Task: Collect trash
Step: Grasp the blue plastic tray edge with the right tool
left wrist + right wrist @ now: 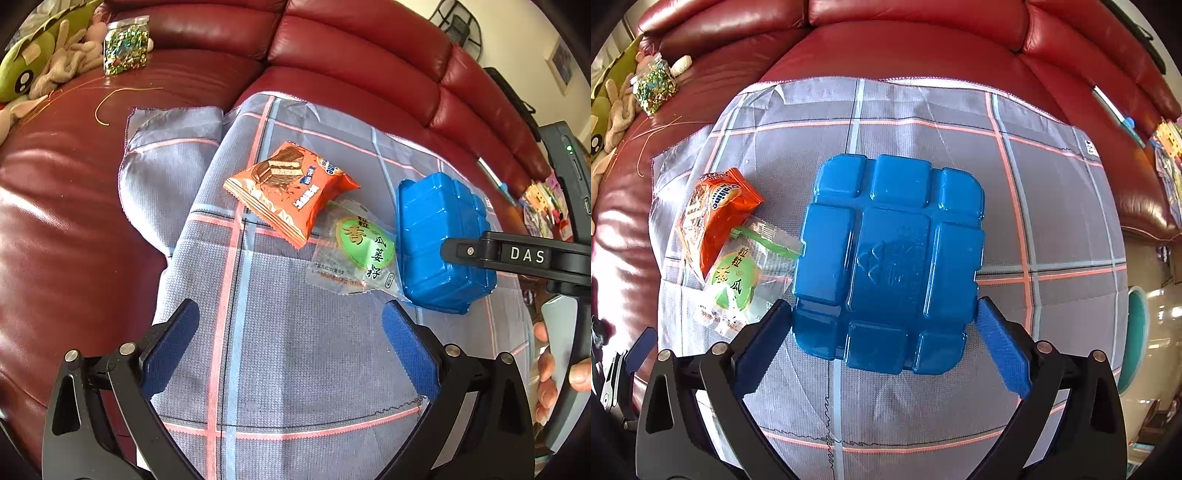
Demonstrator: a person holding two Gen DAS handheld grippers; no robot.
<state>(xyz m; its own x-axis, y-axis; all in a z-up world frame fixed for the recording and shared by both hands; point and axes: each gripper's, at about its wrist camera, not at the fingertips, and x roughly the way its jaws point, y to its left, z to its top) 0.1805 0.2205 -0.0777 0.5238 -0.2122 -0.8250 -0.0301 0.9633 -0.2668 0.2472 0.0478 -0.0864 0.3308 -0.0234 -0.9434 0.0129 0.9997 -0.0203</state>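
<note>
A grey checked cloth [1052, 206] lies on the dark red leather sofa [55, 229]. On the cloth rests a glossy blue plastic box with a ribbed lid [890, 258]. The right gripper [882, 334] stands spread wide around its near edge, pads beside its sides. Left of the box lie an orange wafer wrapper [291, 188] and a clear wrapper with green label [354, 251], touching. The left gripper [291, 345] hangs open over bare cloth.

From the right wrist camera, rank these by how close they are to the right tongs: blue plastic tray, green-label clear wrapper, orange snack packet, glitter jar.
1. Blue plastic tray, between the open right tongs.
2. Green-label clear wrapper, just left of the tray.
3. Orange snack packet, farther left and back.
4. Glitter jar, far upper left on the sofa.
</note>
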